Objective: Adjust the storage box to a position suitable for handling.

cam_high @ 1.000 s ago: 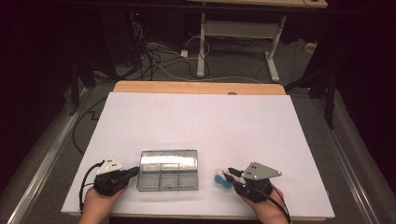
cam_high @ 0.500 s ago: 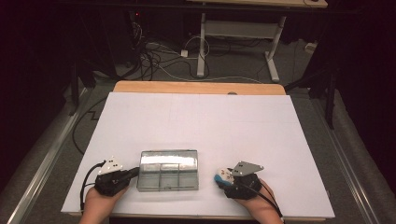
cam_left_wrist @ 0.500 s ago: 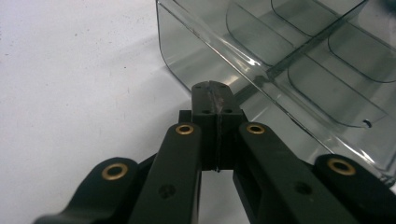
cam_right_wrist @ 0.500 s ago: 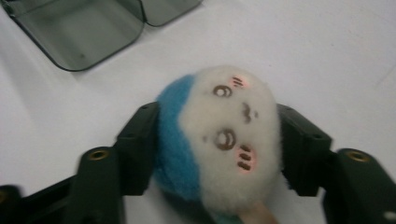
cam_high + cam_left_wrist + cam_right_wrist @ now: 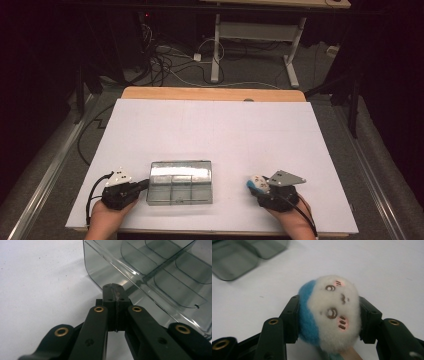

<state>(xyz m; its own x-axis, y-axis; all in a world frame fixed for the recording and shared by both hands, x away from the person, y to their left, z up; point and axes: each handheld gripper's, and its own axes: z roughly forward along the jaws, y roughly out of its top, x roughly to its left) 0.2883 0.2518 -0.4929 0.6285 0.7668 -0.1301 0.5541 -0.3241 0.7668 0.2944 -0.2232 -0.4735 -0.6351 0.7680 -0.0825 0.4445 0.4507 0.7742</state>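
Left gripper (image 5: 131, 187) has its jaws clenched together on nothing, tips parked against the near left wall of the clear compartment box (image 5: 180, 182); in the left gripper view the closed tips (image 5: 114, 291) sit right at the box's (image 5: 160, 277) lower edge, so it looks like a brace holding the box steady. Box compartments look empty. To the right, well apart from the box, the right gripper (image 5: 260, 186) grasps a small plush toy (image 5: 256, 183), white face with blue back; its jaws have just been widening a little, but in the right gripper view the pads flank the plush (image 5: 329, 312) on both sides and look pressed into the fur. Step in hand, by judgement: plush picked, carry to box pending. Next move calls for lifting it clear of the white table (image 5: 215, 130), travelling left over a compartment, then releasing while the left gripper keeps bracing.
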